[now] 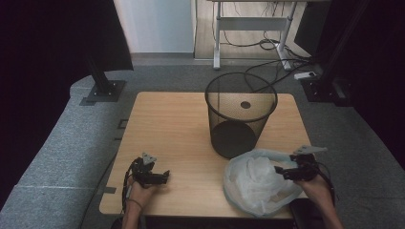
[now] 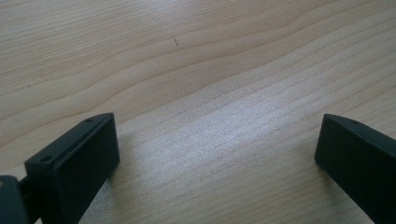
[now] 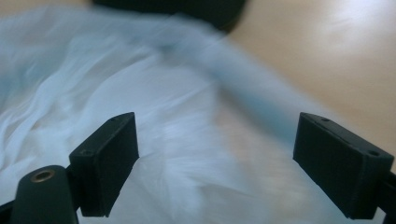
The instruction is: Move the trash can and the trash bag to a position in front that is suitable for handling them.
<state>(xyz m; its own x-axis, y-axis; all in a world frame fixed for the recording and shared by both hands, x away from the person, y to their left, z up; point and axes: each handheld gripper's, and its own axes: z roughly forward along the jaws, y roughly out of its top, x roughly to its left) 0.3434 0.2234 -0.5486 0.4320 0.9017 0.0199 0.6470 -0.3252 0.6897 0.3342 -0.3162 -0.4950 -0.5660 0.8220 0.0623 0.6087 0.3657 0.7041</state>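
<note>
- You work at a light wooden tabletop (image 1: 176, 133) that stands on a grey carpet floor (image 1: 52, 148), with dark curtains at both sides.
- Your right hand-held gripper (image 1: 282, 173) is at the near right part of the tabletop. Its jaws stand wide apart and hold nothing.
- In the right gripper view, the right hand-held gripper (image 3: 215, 158) looks down on the bag, a bit blurred, with the white plastic showing between the open jaws.
- The thin white plastic bag (image 1: 255, 183) lies crumpled on the near right of the tabletop, with its edge at the tips of that gripper.
- Just behind the bag stands a black mesh bin (image 1: 239, 114), upright.
- Your left hand-held gripper (image 1: 165, 175) rests low at the near left, well apart from the bag.
- In the left gripper view, the left hand-held gripper (image 2: 217, 149) has its jaws wide open over bare wood.
</note>
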